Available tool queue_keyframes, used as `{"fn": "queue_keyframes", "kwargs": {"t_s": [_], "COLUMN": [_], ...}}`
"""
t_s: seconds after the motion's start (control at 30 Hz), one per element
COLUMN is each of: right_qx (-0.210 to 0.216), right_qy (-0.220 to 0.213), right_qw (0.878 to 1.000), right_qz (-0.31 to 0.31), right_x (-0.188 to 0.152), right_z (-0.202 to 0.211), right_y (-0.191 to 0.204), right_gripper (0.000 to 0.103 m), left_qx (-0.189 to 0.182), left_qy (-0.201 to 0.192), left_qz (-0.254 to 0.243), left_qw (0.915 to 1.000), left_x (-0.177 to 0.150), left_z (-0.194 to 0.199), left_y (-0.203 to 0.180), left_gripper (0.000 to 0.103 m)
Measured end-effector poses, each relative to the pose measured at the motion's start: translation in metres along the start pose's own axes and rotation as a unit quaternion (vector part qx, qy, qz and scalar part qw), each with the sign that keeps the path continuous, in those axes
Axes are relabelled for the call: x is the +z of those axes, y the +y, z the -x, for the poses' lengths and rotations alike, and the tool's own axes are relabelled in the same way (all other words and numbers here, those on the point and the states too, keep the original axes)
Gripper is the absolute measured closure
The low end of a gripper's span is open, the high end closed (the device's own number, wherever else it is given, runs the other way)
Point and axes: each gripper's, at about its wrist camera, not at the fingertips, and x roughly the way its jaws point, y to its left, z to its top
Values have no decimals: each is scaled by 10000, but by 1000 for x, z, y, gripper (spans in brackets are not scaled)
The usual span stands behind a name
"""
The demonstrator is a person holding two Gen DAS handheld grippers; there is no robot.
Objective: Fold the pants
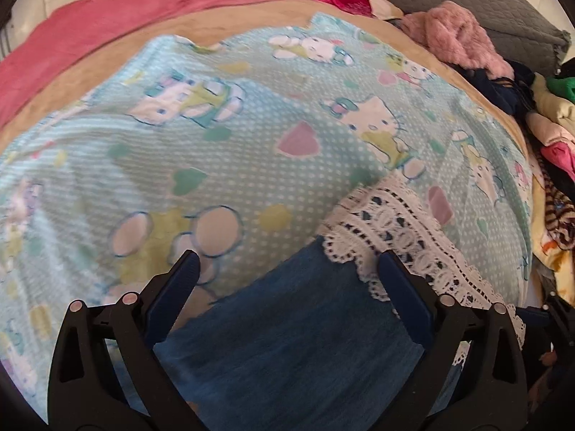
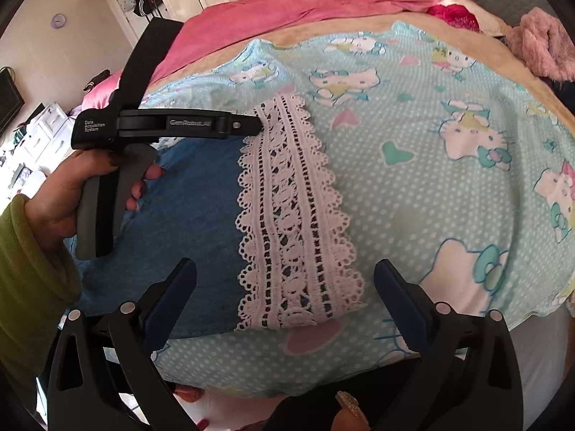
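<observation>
1. Two grippers hang over the bed, and neither holds anything. The left gripper [image 1: 287, 280] has its jaws wide, with the blue cloth of the pants [image 1: 287, 341] showing in the gap between them but not pinched. The right gripper [image 2: 285, 283] also stands wide, over the near end of the hem.
2. In the right wrist view the pants [image 2: 194, 208] lie flat on the cartoon-print blanket [image 2: 449, 179], blue body toward nine o'clock. Their white lace hem [image 2: 291, 222] runs from about twelve o'clock down to six.
3. Also in that view, the left gripper [image 2: 251, 125] is seen side-on at the far end of the lace, gripped by the person's left hand [image 2: 72, 194] in a green sleeve [image 2: 28, 269]. Its tip is at or just above the cloth; I cannot tell whether it touches.
4. My reading is that this is the approach before a fold: each tool is lining up on one end of the hem.
5. Next, each pair of jaws would need to settle onto a lace corner and close on every layer, without catching the blanket underneath. Then both should lift together and carry the hem toward nine o'clock, over the blue body.
</observation>
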Motion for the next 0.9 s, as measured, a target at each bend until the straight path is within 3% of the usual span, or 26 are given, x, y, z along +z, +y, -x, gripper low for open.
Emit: {"fn": "queue_keyframes", "kwargs": {"t_s": [0.1, 0.2, 0.33, 0.43, 0.53, 0.73, 0.9], "right_qx": [139, 175, 199, 158, 173, 182, 279], "right_qy": [-47, -83, -89, -130, -145, -179, -226], "right_qw": [9999, 9998, 9997, 9997, 9996, 9996, 9993], "right_qz": [-18, -71, -132, -134, -152, -119, -108], "right_x": [-1, 0, 3, 4, 4, 5, 5], "right_z": [-1, -3, -7, -8, -8, -11, -12], "right_y": [3, 4, 3, 3, 2, 3, 4], "right_gripper": [5, 13, 21, 39, 42, 52, 63], "left_qx": [-139, -417, -447, -470, -411, -339, -341], "left_qy": [-32, -33, -60, -111, -118, -132, -135], "left_qz": [-24, -113, -215, -180, -173, -178, -204], "left_qw": [9999, 9991, 9988, 9987, 9989, 9992, 9991], "left_x": [-1, 0, 1, 1, 1, 0, 0], "left_z": [-3, -1, -6, -9, -8, -6, -5], "left_y": [-5, -9, -13, -13, -15, -20, -24], "left_gripper": [32, 52, 50, 48, 48, 56, 71]}}
